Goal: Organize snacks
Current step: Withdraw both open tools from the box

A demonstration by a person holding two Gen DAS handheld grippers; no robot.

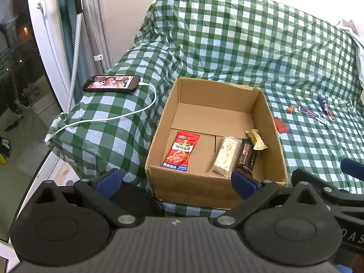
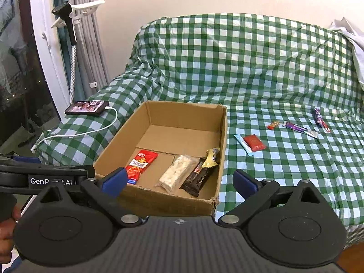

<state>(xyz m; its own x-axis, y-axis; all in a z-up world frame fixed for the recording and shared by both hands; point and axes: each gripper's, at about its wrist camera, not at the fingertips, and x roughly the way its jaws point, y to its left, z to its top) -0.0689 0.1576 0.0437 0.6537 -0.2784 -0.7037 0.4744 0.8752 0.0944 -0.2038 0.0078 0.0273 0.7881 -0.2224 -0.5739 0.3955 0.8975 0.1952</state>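
An open cardboard box sits on the green checked cover. Inside lie a red snack packet, a white bar, a dark brown bar and a yellow wrapper. To the right of the box, loose snacks lie on the cover: a red packet on a light blue one, a small orange sweet, a purple stick and another purple one. My left gripper and my right gripper both stand open and empty, near the box's front wall.
A phone on a white charging cable lies on the covered armrest left of the box. A steamer hose and curtains stand at far left. The covered backrest rises behind.
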